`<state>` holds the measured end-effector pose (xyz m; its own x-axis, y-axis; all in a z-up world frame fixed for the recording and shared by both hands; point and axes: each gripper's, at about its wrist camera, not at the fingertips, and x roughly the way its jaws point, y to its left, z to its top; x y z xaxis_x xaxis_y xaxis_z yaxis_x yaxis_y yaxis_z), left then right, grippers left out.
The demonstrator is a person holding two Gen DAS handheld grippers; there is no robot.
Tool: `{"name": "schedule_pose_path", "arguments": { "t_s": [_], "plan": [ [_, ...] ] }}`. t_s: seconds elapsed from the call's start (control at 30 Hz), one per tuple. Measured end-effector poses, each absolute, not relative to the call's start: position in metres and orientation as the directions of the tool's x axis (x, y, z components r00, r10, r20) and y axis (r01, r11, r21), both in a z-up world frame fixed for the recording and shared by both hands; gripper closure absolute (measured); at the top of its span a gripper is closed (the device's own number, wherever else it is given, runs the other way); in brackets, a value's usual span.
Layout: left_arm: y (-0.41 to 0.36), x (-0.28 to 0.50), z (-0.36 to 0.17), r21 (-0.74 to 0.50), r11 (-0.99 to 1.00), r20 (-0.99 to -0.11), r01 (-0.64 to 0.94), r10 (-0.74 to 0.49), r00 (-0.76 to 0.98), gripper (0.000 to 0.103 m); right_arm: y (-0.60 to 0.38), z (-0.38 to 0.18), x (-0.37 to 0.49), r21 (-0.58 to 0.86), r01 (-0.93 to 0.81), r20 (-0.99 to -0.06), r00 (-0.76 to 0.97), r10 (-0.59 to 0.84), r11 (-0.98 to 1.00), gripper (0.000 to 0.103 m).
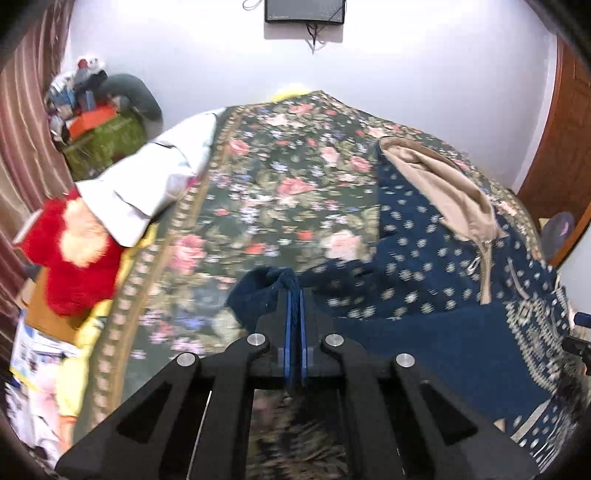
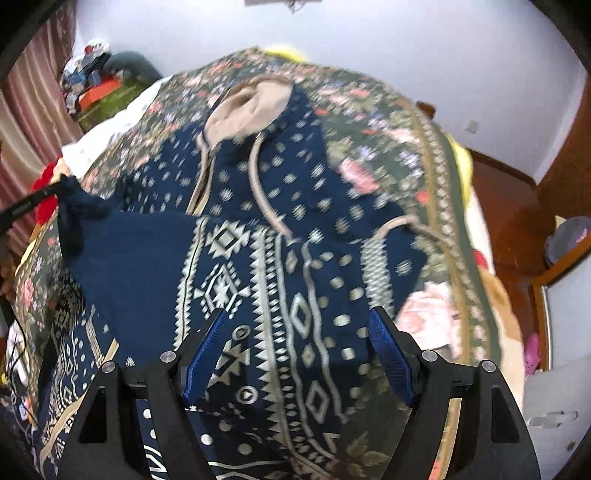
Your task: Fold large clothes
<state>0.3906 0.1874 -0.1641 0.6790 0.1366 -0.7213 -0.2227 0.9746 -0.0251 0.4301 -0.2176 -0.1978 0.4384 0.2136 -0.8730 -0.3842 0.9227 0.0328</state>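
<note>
A navy hoodie (image 2: 266, 258) with cream geometric bands and a beige-lined hood (image 2: 247, 107) lies spread on a floral bedspread (image 1: 280, 177). My left gripper (image 1: 294, 291) is shut on the plain navy sleeve end (image 1: 258, 288), which bunches around its blue pads and is lifted off the bed. From the right wrist view that left gripper (image 2: 61, 186) appears at the far left, pulling the sleeve (image 2: 110, 236) across the hoodie's body. My right gripper (image 2: 299, 317) hovers open over the patterned chest, nothing between its fingers (image 2: 384, 339). The hoodie (image 1: 424, 266) fills the right side of the left wrist view.
A red plush toy (image 1: 74, 258) and a white garment (image 1: 147, 177) lie at the bed's left edge. Piled clutter (image 1: 96, 122) stands by a curtain (image 1: 22, 129). Wooden furniture (image 2: 509, 206) flanks the bed's right side. A dark screen (image 1: 304, 11) hangs on the far wall.
</note>
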Motion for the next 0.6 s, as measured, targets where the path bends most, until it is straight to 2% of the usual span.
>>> {"name": "schedule_pose_path", "arguments": {
  "t_s": [0.13, 0.2, 0.37, 0.5, 0.6],
  "plan": [
    [0.207, 0.378, -0.185, -0.013, 0.971, -0.773, -0.238, 0.141, 0.619, 0.100, -0.208, -0.225, 0.434, 0.031, -0.389, -0.914, 0.362, 0.184, 0.921, 0.027],
    [0.210, 0.372, -0.203, -0.016, 0.975, -0.806, -0.223, 0.119, 0.580, 0.100, -0.203, -0.228, 0.432, 0.006, -0.399, -0.909, 0.379, 0.171, 0.917, 0.024],
    [0.209, 0.352, -0.233, 0.071, 0.977, -0.847, -0.199, 0.164, 0.506, 0.100, -0.201, -0.227, 0.432, 0.004, -0.399, -0.925, 0.347, 0.155, 0.917, 0.021],
    [0.216, 0.343, -0.234, 0.063, 0.978, -0.864, -0.200, 0.153, 0.479, 0.100, -0.207, -0.220, 0.430, 0.017, -0.400, -0.936, 0.317, 0.155, 0.916, 0.021],
    [0.220, 0.335, -0.217, 0.050, 0.981, -0.860, -0.187, 0.138, 0.491, 0.095, -0.216, -0.207, 0.427, 0.025, -0.402, -0.934, 0.317, 0.165, 0.915, 0.021]
  ]
}}
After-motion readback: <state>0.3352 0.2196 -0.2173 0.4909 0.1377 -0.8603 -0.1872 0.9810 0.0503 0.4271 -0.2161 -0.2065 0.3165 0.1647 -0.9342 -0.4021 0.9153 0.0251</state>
